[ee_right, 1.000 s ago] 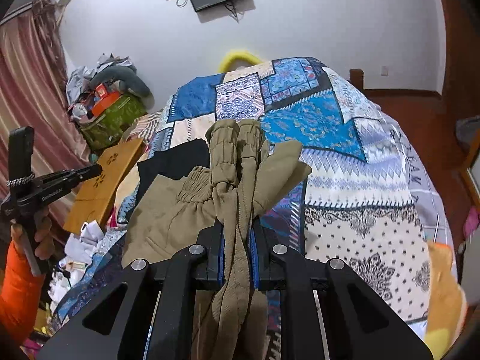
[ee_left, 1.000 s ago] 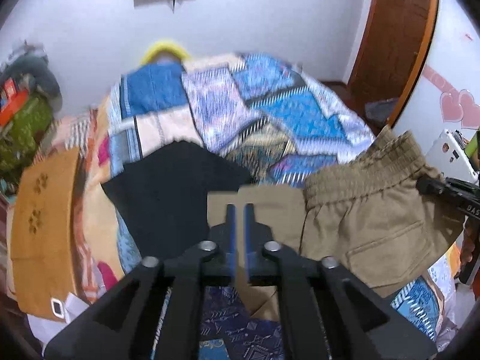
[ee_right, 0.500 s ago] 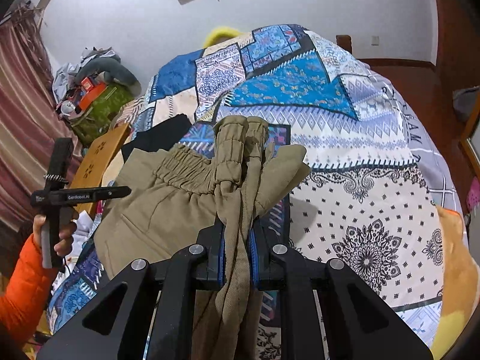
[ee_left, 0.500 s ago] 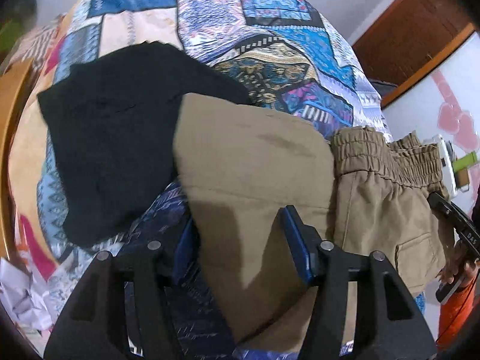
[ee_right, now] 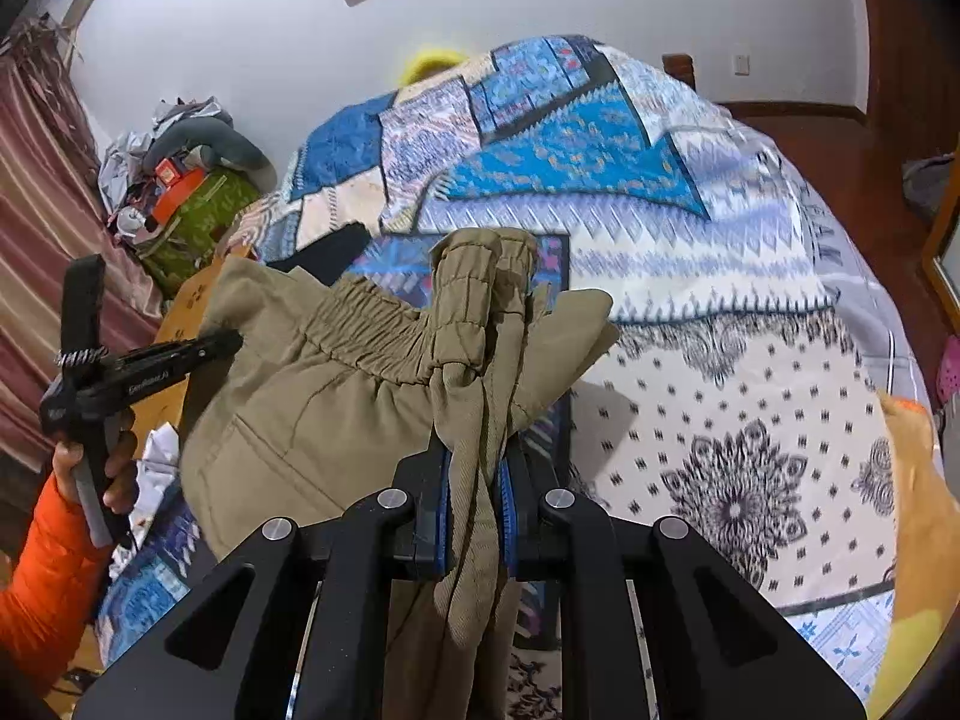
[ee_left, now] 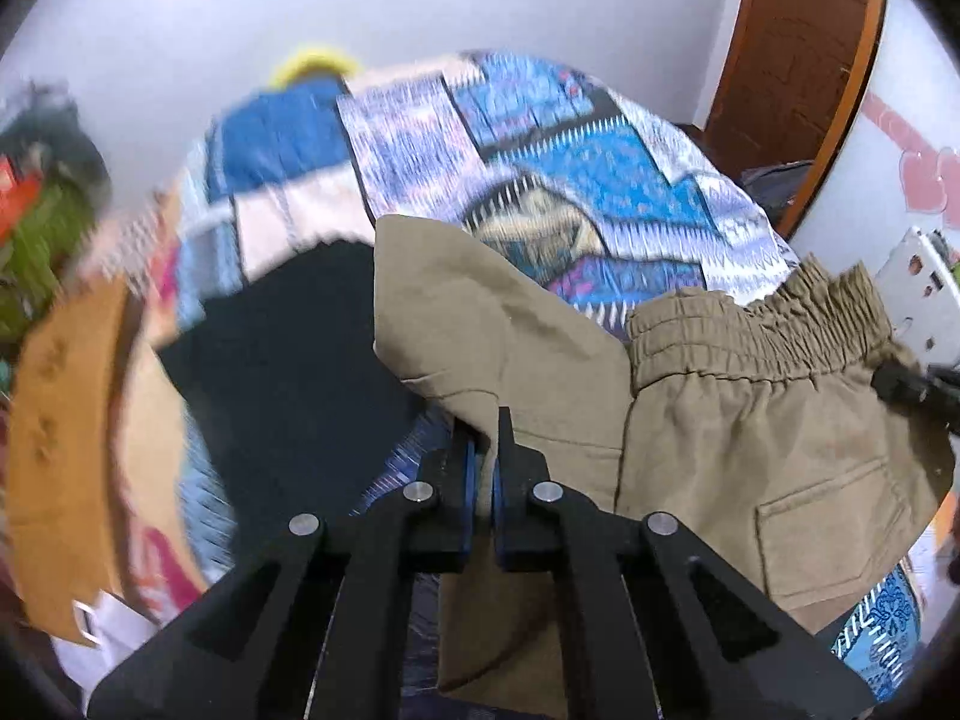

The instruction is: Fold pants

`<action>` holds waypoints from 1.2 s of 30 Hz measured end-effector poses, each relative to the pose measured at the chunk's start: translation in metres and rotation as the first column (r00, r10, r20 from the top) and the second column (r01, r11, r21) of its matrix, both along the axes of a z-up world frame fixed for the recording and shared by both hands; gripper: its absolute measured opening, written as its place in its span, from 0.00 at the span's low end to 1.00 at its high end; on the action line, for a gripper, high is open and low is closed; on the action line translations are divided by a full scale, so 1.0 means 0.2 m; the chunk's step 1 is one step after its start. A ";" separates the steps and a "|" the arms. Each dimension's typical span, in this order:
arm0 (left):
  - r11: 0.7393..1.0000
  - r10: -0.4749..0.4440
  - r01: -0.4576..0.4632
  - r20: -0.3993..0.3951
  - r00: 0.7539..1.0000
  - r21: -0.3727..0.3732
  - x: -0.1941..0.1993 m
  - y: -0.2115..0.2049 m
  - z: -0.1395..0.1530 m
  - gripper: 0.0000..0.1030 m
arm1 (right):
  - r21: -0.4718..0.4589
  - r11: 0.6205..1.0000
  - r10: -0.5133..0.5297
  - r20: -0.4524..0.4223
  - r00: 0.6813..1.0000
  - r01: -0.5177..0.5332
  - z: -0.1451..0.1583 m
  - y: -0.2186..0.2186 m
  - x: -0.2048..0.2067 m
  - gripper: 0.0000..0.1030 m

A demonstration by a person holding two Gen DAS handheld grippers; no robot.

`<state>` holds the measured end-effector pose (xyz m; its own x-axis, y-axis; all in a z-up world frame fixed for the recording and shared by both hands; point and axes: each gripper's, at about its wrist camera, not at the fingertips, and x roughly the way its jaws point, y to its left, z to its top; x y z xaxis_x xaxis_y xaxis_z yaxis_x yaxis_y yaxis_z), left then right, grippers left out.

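From your left wrist camera, your left claw (ee_left: 487,456) has its two jaws brought right together, with only a thin slit between the blue pads. The edge of the khaki pants (ee_left: 690,420) lies at the tips, and a fold of the cloth seems to be nipped there, though the tips partly hide the contact. The claw points steeply down at the bed (ee_left: 570,168). Ahead and to the right of the claw, the pants spread out with the elastic waistband (ee_left: 756,330) and a back pocket showing. Ahead and to the left of it lies a black garment (ee_left: 288,348), partly under the khaki flap. At the far right edge the dark tip of your other tool touches the waistband end.

From your right wrist camera, your right claw (ee_right: 474,468) is nearly closed and clamped on a bunched strip of the pants (ee_right: 312,396); the cloth runs up between the blue pads and hangs down below them. Just beyond the tips the gathered waistband (ee_right: 480,288) stands up in a lump. This claw also tilts down toward the patterned bedspread (ee_right: 720,252). To the left of the claw, your left hand (ee_right: 96,468), in an orange sleeve (ee_right: 42,576), grips the handle of the other tool, whose fingers reach the far side of the pants.
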<state>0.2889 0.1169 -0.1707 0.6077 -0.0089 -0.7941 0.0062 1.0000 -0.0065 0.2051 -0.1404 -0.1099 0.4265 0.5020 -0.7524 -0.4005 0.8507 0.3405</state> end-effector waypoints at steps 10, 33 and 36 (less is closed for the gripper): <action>0.991 0.132 -0.136 0.153 0.979 0.015 -0.06 0.38 0.35 0.04 | -0.033 0.994 0.113 0.200 0.973 -0.108 0.35 0.41 0.17 0.09; 0.921 0.388 -0.388 -0.032 0.921 -0.004 0.24 1.06 -0.23 0.04 | -0.107 0.952 0.297 0.095 0.950 -0.287 -0.07 1.26 0.72 0.09; 0.917 0.396 -0.398 -0.087 0.914 -0.002 0.28 1.10 -0.36 0.04 | -0.130 0.948 0.298 0.032 0.954 -0.292 -0.20 1.29 0.78 0.09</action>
<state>0.3458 0.3371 -0.2434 0.4960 0.2041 -0.8440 -0.3930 0.9195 -0.0085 0.3607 0.1183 -0.1489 0.3121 0.5168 -0.7972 -0.6539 0.7255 0.2143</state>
